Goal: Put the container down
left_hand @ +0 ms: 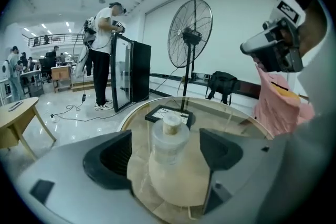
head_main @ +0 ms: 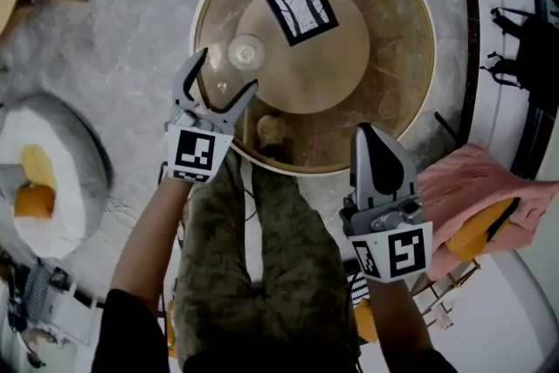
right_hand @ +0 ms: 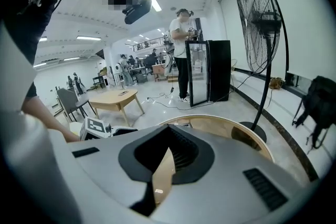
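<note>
A clear container (head_main: 246, 53) with a cork lid stands upright on the round glass table (head_main: 419, 100), near its left edge. My left gripper (head_main: 229, 72) is open wide just in front of it, at the table's near left rim. In the left gripper view the container (left_hand: 169, 141) shows in the gap between the fingertips, a little ahead of them, and neither pad touches it. My right gripper (head_main: 371, 134) is shut and holds nothing, hovering by the table's front right rim. The right gripper view shows the closed jaws of my right gripper (right_hand: 167, 152) over the table's edge.
A black-framed picture (head_main: 298, 2) lies flat on the table's middle. A pink cloth (head_main: 472, 188) drapes over a seat at the right. A white round cushion (head_main: 52, 188) with an orange item lies on the floor at the left. A standing fan (left_hand: 190, 34) and a black cabinet (left_hand: 131, 76) stand beyond.
</note>
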Available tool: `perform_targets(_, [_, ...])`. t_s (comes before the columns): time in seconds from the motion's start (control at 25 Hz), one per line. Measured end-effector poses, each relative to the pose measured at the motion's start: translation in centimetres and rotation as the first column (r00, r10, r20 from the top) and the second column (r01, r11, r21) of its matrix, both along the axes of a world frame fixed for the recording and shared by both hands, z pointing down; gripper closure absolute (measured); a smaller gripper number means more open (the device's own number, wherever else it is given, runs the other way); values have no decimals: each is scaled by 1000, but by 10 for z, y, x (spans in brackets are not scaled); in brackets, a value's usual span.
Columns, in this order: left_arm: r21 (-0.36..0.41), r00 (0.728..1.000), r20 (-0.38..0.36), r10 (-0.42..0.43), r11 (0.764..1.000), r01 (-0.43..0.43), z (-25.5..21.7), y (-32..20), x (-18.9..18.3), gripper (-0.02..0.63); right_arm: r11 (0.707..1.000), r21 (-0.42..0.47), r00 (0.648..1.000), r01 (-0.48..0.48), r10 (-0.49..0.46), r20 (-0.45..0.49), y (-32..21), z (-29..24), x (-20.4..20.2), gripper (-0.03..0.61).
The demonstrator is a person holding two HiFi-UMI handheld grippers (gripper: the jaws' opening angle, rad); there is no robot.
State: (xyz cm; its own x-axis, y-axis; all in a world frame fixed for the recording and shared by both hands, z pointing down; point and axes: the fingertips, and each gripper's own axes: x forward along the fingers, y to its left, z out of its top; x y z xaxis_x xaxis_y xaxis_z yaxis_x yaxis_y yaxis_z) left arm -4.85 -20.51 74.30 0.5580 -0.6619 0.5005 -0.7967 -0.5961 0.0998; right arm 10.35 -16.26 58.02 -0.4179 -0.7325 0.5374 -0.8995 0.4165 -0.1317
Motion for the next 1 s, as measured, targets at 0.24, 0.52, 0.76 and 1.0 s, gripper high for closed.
perform_targets(0.24, [-22,992,-105,-70,997,68,-104,34,-9,222,998,0,998,-62,62,-1,1,-71,10,557])
perform_targets(0.52, [-62,911,-369,-184,983,173,-366,42,-15,224,987,71,990,-141,140,17,16,-217,19,557])
perform_targets(0.76, [50,882,-450,-141,982,183,-538,49,-39,281,976,184,992,-120,110,61,20,-354,16,557])
perform_targets(1.0, [180,873,-462,-156,947,265,-620,51,-84,533,934,335,992,-122,107,62,9,-460,19,557])
